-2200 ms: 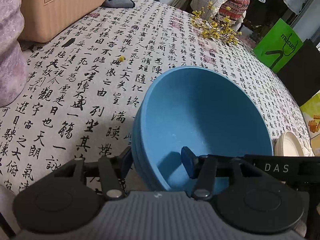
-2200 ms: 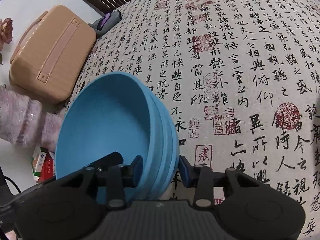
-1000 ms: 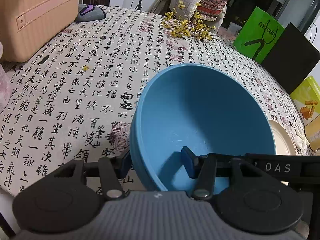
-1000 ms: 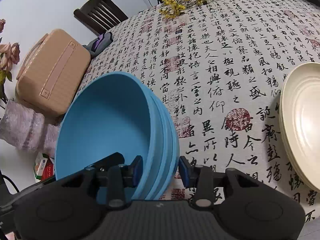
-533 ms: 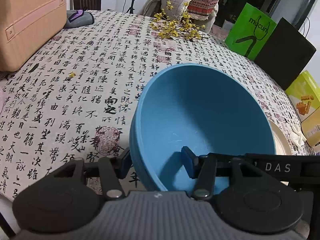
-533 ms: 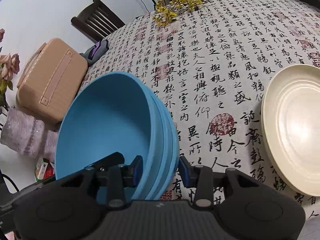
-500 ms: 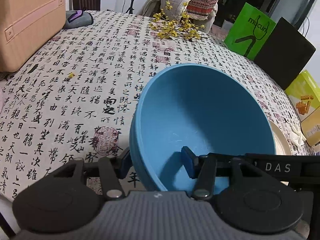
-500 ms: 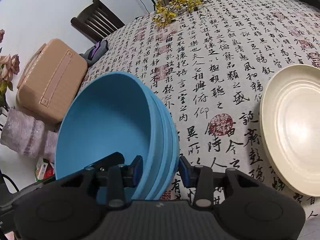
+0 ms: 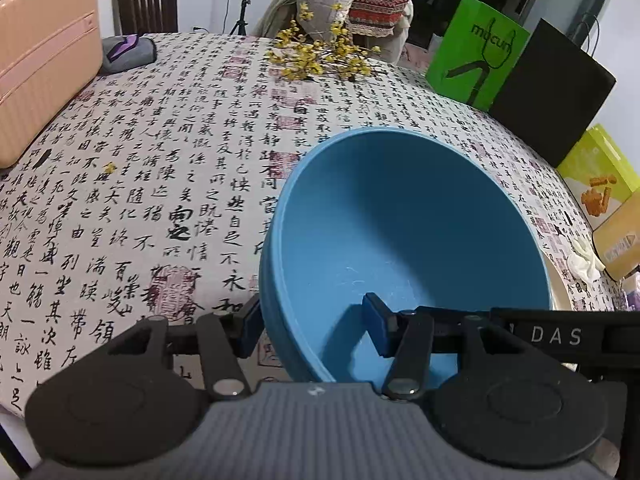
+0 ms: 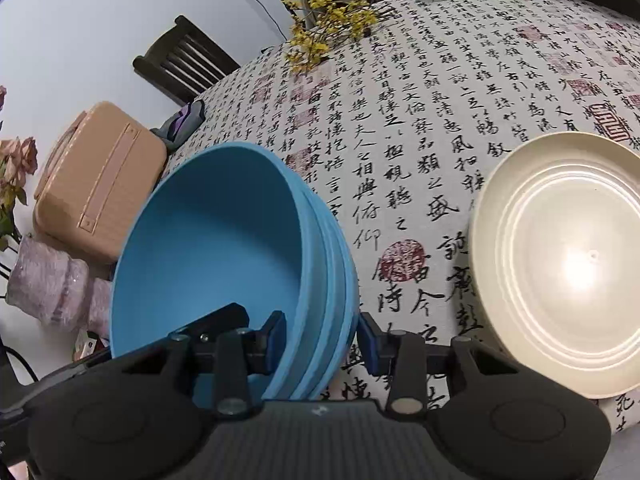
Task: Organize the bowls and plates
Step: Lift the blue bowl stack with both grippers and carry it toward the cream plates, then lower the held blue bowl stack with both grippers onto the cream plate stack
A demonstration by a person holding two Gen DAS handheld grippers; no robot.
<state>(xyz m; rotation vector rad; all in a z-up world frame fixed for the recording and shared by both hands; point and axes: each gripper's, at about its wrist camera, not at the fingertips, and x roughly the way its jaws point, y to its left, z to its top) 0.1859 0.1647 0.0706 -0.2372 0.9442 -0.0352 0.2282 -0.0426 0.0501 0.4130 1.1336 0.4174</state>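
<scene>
Left wrist view looks steeply down along the left gripper [image 9: 312,322], whose two blue pads straddle the near wall of a stack of blue bowls [image 9: 412,240]: one pad sits outside the wall, the other inside the top bowl, and they are clamped on the stack. The stack hangs tilted above the bench [image 9: 172,184], its mouth turned toward the camera. Across the bowl the dark body of the other gripper reaches in from the right.

From the right wrist view, the right gripper [image 10: 322,338] also points steeply downward and is closed on the opposite side of the same stack of blue bowls [image 10: 224,240]; three nested rims show between its pads. Both grippers thus carry the stack between them, clear of the calligraphy-print cloth. To the right of the stack a cream plate [image 10: 560,264] lies flat on the bench near its edge. Farther off on the bench are a tan case [image 10: 100,184], a spray of yellow flowers [image 10: 328,28] and a small grey pouch [image 10: 182,124].
</scene>
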